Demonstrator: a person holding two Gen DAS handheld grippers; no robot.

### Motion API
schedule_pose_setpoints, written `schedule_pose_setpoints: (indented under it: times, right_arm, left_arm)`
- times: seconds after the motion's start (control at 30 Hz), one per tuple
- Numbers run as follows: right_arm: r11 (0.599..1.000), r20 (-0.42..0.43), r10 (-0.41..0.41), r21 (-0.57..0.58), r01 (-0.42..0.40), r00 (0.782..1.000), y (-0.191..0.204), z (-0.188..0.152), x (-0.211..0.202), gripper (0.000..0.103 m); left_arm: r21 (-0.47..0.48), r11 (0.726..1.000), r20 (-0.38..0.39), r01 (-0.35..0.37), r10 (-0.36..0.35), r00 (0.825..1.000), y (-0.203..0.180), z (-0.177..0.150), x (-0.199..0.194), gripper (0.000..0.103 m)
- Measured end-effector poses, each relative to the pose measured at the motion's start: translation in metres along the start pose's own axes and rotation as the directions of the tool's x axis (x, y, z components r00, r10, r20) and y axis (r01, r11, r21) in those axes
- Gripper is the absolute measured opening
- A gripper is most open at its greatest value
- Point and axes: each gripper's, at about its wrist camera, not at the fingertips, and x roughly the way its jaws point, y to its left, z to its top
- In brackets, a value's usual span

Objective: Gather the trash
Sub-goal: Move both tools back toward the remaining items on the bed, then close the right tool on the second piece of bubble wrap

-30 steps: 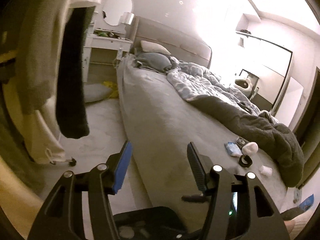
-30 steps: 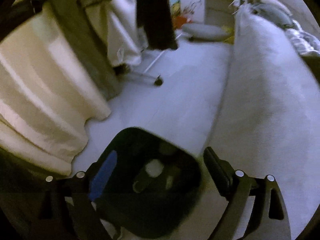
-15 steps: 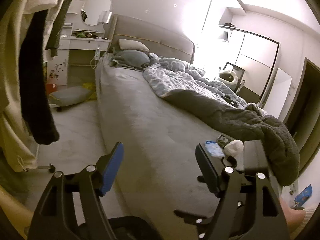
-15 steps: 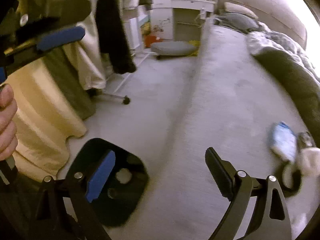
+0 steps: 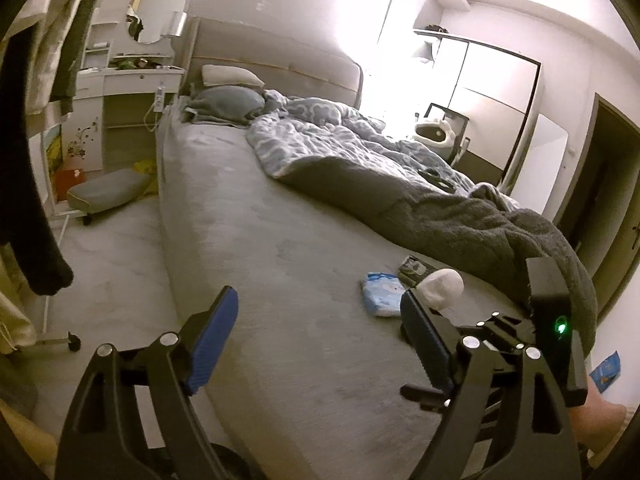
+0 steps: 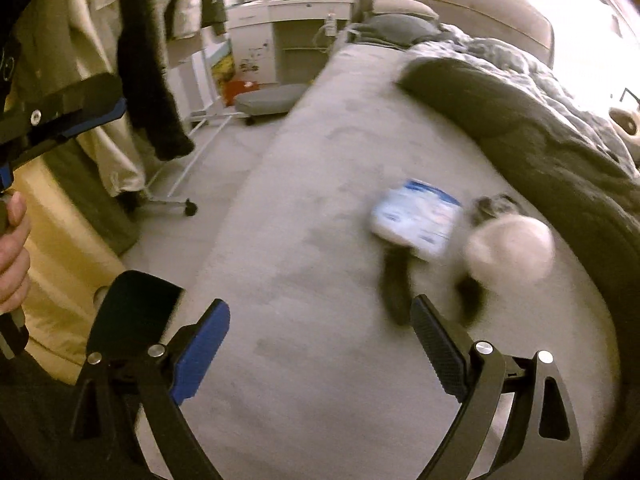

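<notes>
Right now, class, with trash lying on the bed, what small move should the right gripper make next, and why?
Probably ease the right gripper forward and down toward the crumpled white wad: it is open and empty, short of the litter beside the blue-and-white packet.

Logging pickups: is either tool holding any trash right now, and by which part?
Nothing is held. The left tool, jaws opening, and the right tool are both empty.

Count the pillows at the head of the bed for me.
2: a white pillow leaning against the headboard, a grey pillow lying just in front of it. The duvet may hide more.
</notes>
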Motion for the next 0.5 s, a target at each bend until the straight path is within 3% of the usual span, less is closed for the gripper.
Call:
schedule_pose_setpoints:
  times: [0.27, 0.5]
  right_arm:
    - [0.997, 0.001, -0.065, 0.047, 0.065, 0.998, -0.05, -0.017, -0.016, 0.093]
    - [0.992, 0.001, -0.1, 0.081, 0.099, 0.995, -0.084, -0.033, -0.028, 0.093]
  left_arm:
    - [0.011, 1.0, -0.033, 0.008, -0.008, 0.999, -0.023, -0.006, 0.025, 0.088]
    - [0.087, 0.996, -0.091, 0.027, -0.019, 0.996, -0.055, -0.015, 0.055, 0.088]
